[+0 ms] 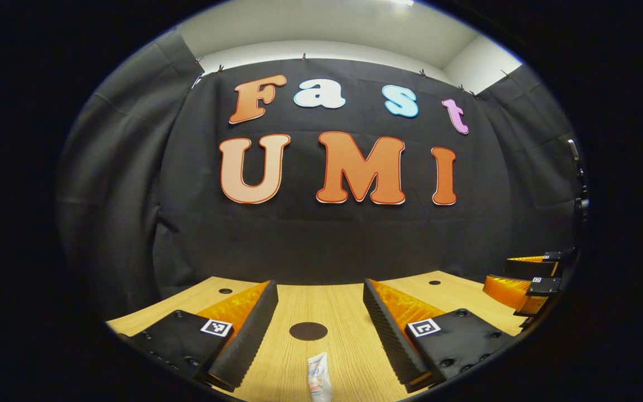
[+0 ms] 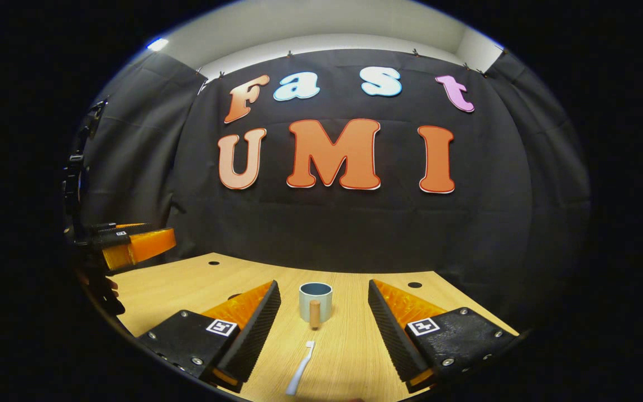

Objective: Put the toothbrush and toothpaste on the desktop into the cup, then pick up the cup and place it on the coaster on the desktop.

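In the left gripper view a white toothpaste tube [image 1: 319, 377] lies on the wooden desktop between my left gripper's [image 1: 321, 312] open fingers, near the bottom edge. Just beyond it lies a dark round coaster [image 1: 308, 331]. The right gripper [image 1: 528, 282] appears at the far right edge of that view. In the right gripper view a pale blue cup [image 2: 316, 301] with a wooden handle stands upright ahead of my right gripper [image 2: 324, 312], which is open. A white toothbrush [image 2: 301, 368] lies flat on the desk between its fingers, closer than the cup. The left gripper [image 2: 132, 245] hovers at the far left.
The wooden desktop [image 2: 187, 285] has small dark holes [image 2: 214, 262] near its back edge, and the black cloth wall hangs right behind it. A hand [image 2: 110, 287] holds the left gripper at the left edge of the right gripper view.
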